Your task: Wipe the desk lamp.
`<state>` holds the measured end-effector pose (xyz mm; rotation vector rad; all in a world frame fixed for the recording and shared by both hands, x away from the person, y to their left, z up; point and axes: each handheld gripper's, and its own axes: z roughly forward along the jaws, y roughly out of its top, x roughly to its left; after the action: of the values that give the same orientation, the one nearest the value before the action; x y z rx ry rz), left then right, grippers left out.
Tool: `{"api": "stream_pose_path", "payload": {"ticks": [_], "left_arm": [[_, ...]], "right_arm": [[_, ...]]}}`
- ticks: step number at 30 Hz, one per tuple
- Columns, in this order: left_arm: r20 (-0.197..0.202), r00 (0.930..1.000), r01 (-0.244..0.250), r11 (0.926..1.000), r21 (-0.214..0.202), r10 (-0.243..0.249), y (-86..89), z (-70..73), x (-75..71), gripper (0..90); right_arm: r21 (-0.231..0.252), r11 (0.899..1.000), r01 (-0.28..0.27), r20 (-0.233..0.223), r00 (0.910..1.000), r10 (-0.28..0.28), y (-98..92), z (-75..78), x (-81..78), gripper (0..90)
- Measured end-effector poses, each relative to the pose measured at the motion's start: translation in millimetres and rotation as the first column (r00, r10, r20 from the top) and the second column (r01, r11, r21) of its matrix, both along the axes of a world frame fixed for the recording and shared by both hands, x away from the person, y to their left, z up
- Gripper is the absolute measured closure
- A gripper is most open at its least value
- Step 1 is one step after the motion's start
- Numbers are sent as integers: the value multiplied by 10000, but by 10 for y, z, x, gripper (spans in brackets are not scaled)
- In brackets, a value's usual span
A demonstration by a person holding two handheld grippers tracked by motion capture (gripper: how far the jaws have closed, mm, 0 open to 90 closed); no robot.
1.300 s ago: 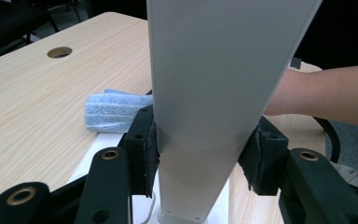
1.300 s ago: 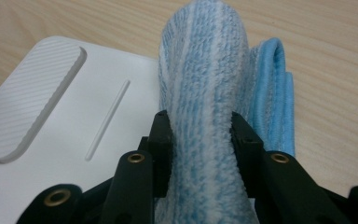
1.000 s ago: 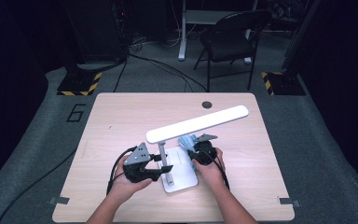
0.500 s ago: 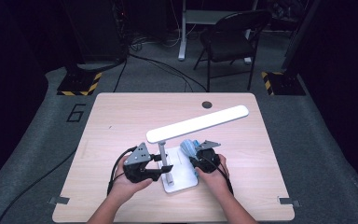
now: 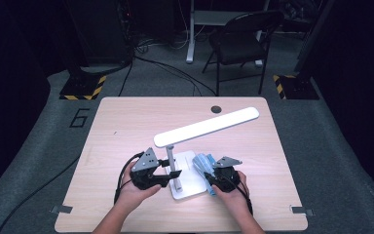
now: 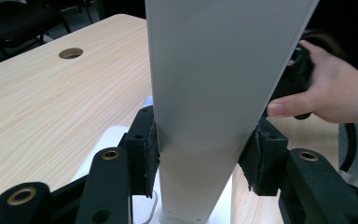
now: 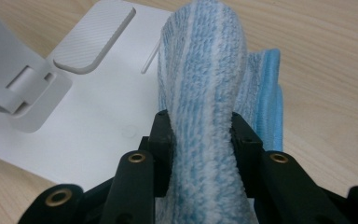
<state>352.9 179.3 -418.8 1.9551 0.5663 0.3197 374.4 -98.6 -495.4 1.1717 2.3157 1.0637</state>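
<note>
Surface: pale wood, lamp near the person's edge.
Left tongs: clenched on the lamp's arm.
Right tongs: grasping blue cloth at the base.
Progress: wiping seemingly underway; the base's far side probably remains.

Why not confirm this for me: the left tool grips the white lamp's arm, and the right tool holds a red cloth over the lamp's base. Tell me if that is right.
One detail is wrong: the cloth is blue and white, not red, as the right gripper view shows. The rest stands: the left tool grips the white lamp's arm, and the right tool holds the cloth over the lamp's base.
</note>
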Motion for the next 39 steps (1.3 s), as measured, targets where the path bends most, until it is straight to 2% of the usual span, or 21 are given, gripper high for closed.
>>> {"api": "stream_pose_path", "payload": {"ticks": [3, 4, 6, 9, 16, 18, 20, 23, 28, 30, 31, 34, 37, 38, 39], "left_arm": [[14, 9999, -161, 9999, -19, 162, -25, -1, 17, 526], [-113, 9998, -161, 9999, -13, 161, -32, 4, 16, 526], [39, 9996, -291, 9996, 8, 291, -49, 3, 28, 526], [-74, 9992, -382, 9993, -34, 382, -72, 4, 39, 525], [-118, 9991, -410, 9990, 172, 412, -111, 27, 101, 524], [-127, 9987, -493, 9987, 82, 494, -123, 22, 100, 522], [-135, 9989, -443, 9989, 135, 444, -115, 27, 100, 520], [-275, 9992, -284, 9995, 102, 286, -102, 33, 99, 516], [-273, 9994, -226, 9997, 44, 228, -105, 34, 69, 512], [-382, 9992, -117, 9999, 106, 120, -103, 43, 57, 512], [-252, 9995, -202, 9997, 124, 205, -107, 40, 53, 513], [-327, 9993, -198, 9998, 67, 200, -113, 40, 44, 512], [-418, 9991, -94, 9999, 92, 98, -108, 47, 59, 511], [-301, 9994, -146, 9999, 49, 147, -112, 43, 72, 509], [-379, 9992, -76, 9999, 87, 79, -106, 53, 80, 506]], "right_arm": [[80, 9999, -101, 59, 9999, 100, -22, 48, -44, 673], [155, 9999, -71, 103, 9999, 69, -22, 59, -59, 672], [234, 9997, -4, 14, 10000, 4, -28, 87, -92, 672], [220, 9997, -48, 3, 10000, 48, -60, 108, -127, 671], [179, 9998, -105, -93, 9999, 106, -103, 107, -236, 669], [209, 9997, -111, -161, 9998, 114, -77, 87, -276, 669], [23, 9995, -323, -255, 9992, 323, -60, 58, -294, 667], [-97, 9996, -249, -290, 9993, 246, -48, -3, -278, 666], [-206, 9996, -217, -187, 9996, 213, -78, -31, -243, 666], [-209, 9997, -92, -169, 9998, 88, -78, -46, -236, 666], [-135, 9999, -96, -217, 9997, 93, -72, -53, -233, 666], [-192, 9998, -55, -144, 9999, 52, -72, -62, -215, 666], [-43, 9998, 219, -181, 9996, -219, -60, -70, -204, 666], [-73, 9998, 188, -167, 9997, -189, -66, -70, -194, 666], [-102, 9998, 141, -94, 9999, -142, -68, -74, -176, 666]]}}
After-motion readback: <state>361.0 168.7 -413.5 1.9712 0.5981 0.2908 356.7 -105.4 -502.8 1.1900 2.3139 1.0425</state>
